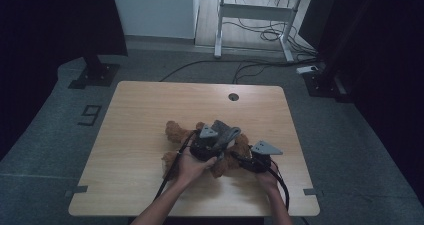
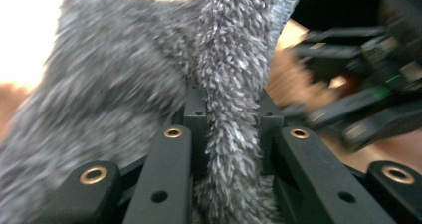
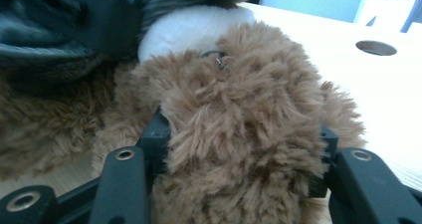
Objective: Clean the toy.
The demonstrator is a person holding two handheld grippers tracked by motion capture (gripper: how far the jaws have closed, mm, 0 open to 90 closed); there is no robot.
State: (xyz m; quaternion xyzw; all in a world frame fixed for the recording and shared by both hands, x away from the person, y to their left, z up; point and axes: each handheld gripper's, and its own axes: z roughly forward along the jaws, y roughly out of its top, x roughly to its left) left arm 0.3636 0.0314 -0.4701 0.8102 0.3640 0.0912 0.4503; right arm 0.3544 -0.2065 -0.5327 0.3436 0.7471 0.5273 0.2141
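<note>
The brown plush bear [image 1: 227,155] lay on the wooden bench [image 1: 140,135], near the person's edge and a little right of the middle, with both hands working over it. The left tool [image 1: 223,141] was clamped on a grey fuzzy cloth [image 2: 234,84]: in the left gripper view a fold of that fabric ran straight down between the jaws, which stood close together and pinched it tight. In the high view the cloth rose off the bear's upper body, lifted from it at an angle rather than lying flat.

The right tool [image 3: 244,184] had a thick lump of the bear's brown fur between its jaws, which stood part-way apart. The fur bulged between the pads and appeared pressed by them, so I took it as a hold, steadying the toy against the bench. Which part of the bear that was, a limb or the head, the blurred close view did not settle; a pale muzzle-like patch [image 3: 194,27] sat just beyond it.

By my reading the work was mid-way: the bear was pinned, the grey piece gripped and partly raised. Whether it was coming off or going on could not be told. What remained was to bring the cloth fully clear, or fully seated, and let go.
</note>
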